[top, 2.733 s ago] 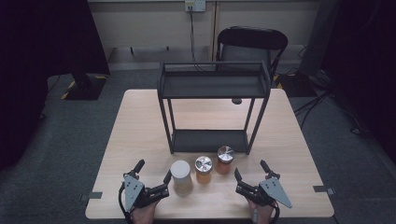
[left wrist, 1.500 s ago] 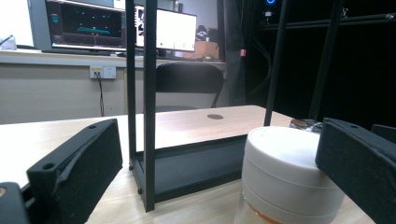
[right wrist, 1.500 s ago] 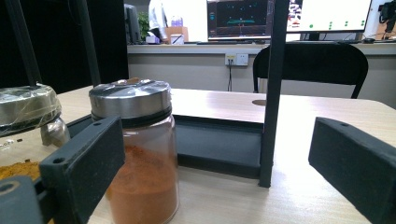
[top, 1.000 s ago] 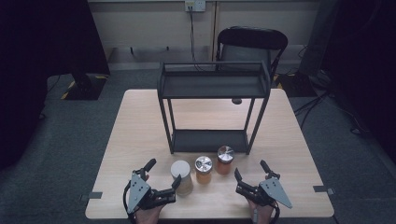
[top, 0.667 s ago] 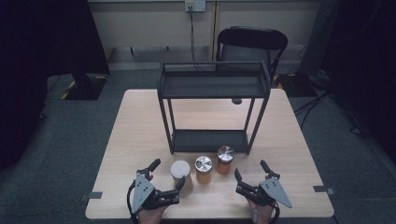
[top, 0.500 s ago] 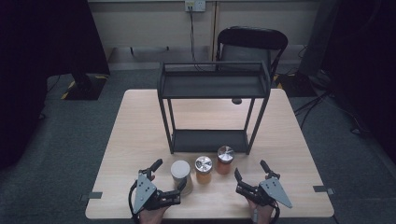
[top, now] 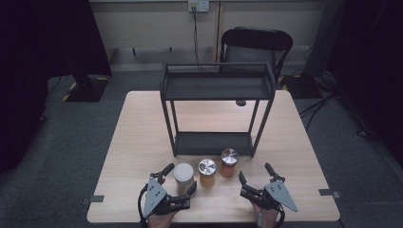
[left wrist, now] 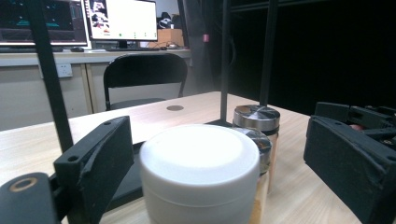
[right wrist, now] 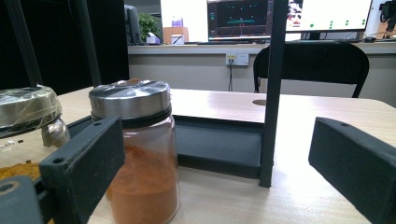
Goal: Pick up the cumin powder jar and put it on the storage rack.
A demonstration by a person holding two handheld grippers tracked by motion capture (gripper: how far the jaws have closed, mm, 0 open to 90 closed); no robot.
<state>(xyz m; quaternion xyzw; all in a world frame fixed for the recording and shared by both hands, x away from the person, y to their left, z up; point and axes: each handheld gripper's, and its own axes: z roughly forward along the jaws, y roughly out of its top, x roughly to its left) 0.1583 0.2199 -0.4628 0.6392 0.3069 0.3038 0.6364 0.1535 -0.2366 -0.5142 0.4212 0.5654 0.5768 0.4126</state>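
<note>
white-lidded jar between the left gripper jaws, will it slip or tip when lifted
The white-lidded jar looks rigid, with a smooth rounded lid, so it may slip if gripped there. It looks squat, so probably stable. The left gripper jaws have just been closing around it.

A black two-tier rack [top: 217, 90] and three jars, white-lidded [top: 183, 173] and steel-lidded [top: 207, 167] [top: 229, 157], are carried by a wooden table [top: 142, 142].

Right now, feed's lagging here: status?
Left gripper closing around white-lidded jar, pads not touching. Right gripper open, idle. Spice jar close beside.
</note>
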